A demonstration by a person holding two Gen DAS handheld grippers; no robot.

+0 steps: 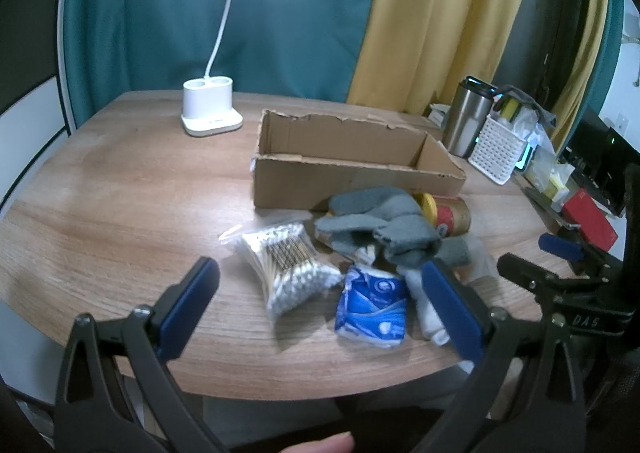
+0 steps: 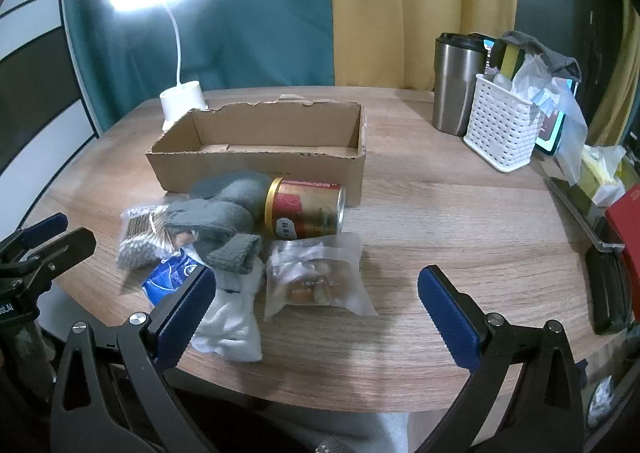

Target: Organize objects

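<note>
An open cardboard box (image 1: 352, 177) (image 2: 256, 169) sits mid-table with nothing visible inside. In front of it lies a pile: a bag of cotton swabs (image 1: 288, 265) (image 2: 140, 237), a blue tissue pack (image 1: 372, 305) (image 2: 168, 277), grey socks (image 1: 384, 225) (image 2: 224, 213), a white sock (image 2: 236, 321), a red-gold can (image 1: 452, 215) (image 2: 308, 209) on its side, and a clear snack bag (image 2: 316, 277). My left gripper (image 1: 320, 305) is open, hovering over the swabs and tissue pack. My right gripper (image 2: 316, 309) is open, just above the snack bag near the front edge.
A lit white desk lamp (image 1: 210, 109) (image 2: 182, 101) stands behind the box. A steel tumbler (image 1: 466, 117) (image 2: 456, 85) and a white basket (image 1: 498, 149) (image 2: 504, 129) of items stand at the right. A red box (image 1: 590, 221) and clutter line the right edge.
</note>
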